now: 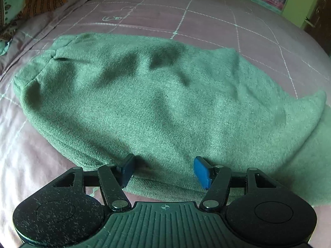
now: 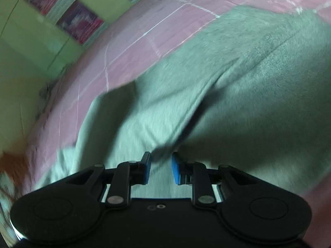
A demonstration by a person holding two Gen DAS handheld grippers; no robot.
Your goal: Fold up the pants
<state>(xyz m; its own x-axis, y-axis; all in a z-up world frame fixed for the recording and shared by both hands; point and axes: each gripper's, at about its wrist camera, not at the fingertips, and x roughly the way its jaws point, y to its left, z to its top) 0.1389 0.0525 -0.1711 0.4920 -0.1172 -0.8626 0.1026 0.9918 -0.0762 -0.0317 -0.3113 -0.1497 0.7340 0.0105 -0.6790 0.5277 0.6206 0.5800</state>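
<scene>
Pink quilted bed cover (image 1: 217, 20) with pale stitched lines lies under everything, green wall (image 2: 24, 47) with posters beyond it. Your left tongs (image 1: 163, 171) stand wide open, blue pads (image 1: 201, 172) apart, holding nothing, right at the near edge of the green pants (image 1: 144, 95), which spread ahead of them in a rumpled heap. Your right tongs (image 2: 161, 168) are parted too, over the pants (image 2: 248, 103), a raised fold just ahead of their tips; that view is blurred
</scene>
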